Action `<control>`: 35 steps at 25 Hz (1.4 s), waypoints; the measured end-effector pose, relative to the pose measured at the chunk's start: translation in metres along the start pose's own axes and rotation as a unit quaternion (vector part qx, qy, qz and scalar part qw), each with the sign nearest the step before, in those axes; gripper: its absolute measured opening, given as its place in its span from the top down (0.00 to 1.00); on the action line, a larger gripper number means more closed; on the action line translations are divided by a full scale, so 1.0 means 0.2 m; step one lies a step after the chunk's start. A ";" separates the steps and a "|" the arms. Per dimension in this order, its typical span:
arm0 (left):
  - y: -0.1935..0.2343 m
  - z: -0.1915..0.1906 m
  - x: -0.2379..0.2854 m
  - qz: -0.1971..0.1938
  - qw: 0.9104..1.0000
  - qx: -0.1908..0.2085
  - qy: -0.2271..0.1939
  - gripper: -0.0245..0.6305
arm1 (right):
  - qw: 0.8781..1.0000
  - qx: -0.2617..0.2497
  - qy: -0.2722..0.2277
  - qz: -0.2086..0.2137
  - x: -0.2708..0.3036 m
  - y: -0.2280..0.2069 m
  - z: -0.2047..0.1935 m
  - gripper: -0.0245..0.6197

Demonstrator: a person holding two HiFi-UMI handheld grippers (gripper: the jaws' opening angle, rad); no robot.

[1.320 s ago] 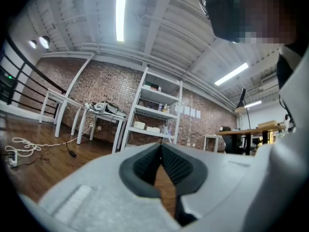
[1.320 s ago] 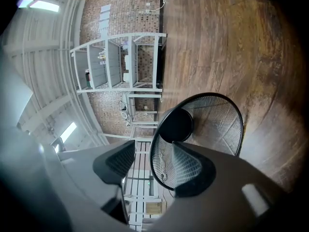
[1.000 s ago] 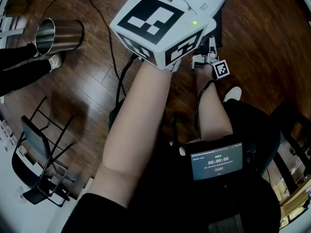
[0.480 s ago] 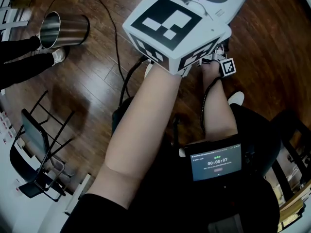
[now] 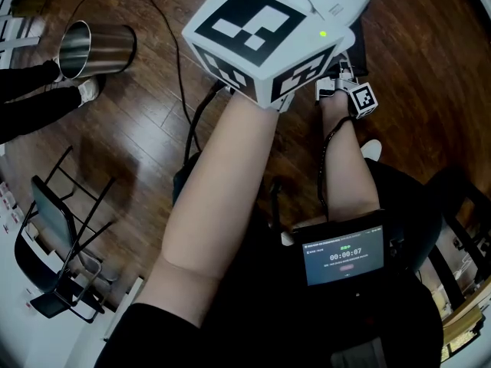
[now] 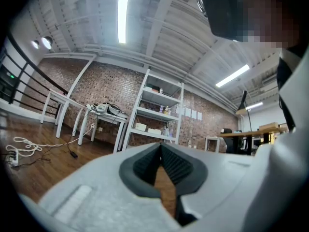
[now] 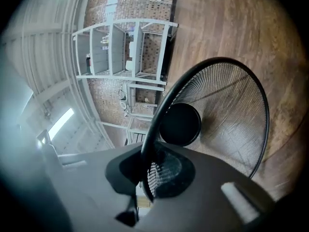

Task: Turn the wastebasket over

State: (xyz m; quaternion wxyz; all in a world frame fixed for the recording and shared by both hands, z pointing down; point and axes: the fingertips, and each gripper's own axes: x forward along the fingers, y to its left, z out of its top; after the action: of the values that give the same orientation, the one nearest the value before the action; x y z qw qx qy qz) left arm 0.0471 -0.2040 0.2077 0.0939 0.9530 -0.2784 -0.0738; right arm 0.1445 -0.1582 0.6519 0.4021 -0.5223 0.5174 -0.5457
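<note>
A black wire-mesh wastebasket (image 7: 227,115) fills the right gripper view, its open mouth and dark bottom turned toward me above the wood floor. My right gripper (image 7: 149,166) is shut on its black rim (image 7: 161,105); the jaws have just been closing on that rim. In the head view only that gripper's small marker cube (image 5: 364,98) shows, and the basket is hidden behind the left gripper's big marker cube (image 5: 261,37). My left gripper (image 6: 161,151) is held level, shut, its pads meeting with nothing between them.
A steel bin (image 5: 92,48) lies on its side at the far left by a person's shoe (image 5: 88,90). A black folding chair (image 5: 61,244) stands at the lower left. Cables (image 5: 180,67) trail over the floor. White shelves (image 6: 157,112) and tables (image 6: 104,117) line a brick wall.
The right gripper's small marker cube has shifted a little up and to the right beside the left gripper's cube. The steel bin and the chair stay where they were.
</note>
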 end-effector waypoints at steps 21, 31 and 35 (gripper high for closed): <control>0.01 0.11 -0.07 0.013 1.000 0.000 -0.020 0.96 | 0.562 -0.649 0.487 -0.163 0.02 0.11 0.11 0.95; 0.01 0.11 -0.08 0.013 1.000 -0.001 -0.020 0.96 | 0.240 -0.750 0.609 -0.097 -0.12 0.04 -0.23 0.95; 0.03 0.12 -0.08 0.014 1.000 -0.002 -0.022 0.96 | 0.183 -0.754 0.625 -0.086 -0.17 -0.02 -0.28 0.95</control>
State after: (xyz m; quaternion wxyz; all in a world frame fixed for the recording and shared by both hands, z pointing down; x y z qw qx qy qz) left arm 0.0252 -0.2035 0.1882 0.0906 0.9468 -0.2939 -0.0942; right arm 0.0932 -0.1167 0.6550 -0.6906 -0.1019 0.7126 -0.0701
